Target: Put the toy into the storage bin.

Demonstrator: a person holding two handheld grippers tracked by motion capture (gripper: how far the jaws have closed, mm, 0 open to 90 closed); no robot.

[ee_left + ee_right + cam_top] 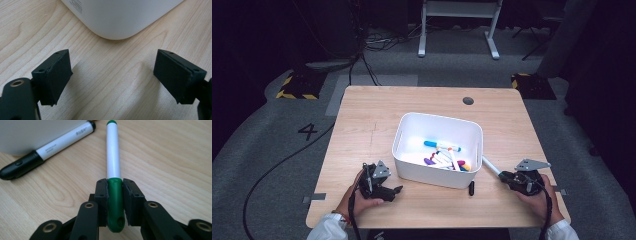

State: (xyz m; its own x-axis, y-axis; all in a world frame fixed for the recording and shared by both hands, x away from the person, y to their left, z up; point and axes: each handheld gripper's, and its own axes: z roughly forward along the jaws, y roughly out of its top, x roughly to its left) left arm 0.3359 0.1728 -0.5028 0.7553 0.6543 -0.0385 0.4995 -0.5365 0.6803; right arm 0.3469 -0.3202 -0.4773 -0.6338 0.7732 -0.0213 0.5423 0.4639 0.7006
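Observation:
A white bin (437, 175) stands mid-table with several coloured markers (446, 160) inside. My right gripper (115, 185) is shut on the green cap end of a white marker with green ends (113, 157). The marker lies low over the wood and points toward the bin's right front corner (490, 166). A black-capped white marker (47, 148) lies on the table along the bin's wall (22, 135). My left gripper (112, 75) is open with bare wood between its pads, just short of the bin's rounded corner (120, 20). In the high view it sits at the bin's front left (393, 190).
The wooden table (362, 125) has a dark round hole (468, 100) at its far right. A cable runs from the left gripper off the front edge. Tape marks (314, 197) sit at the table's front corners. A white frame stands on the floor beyond.

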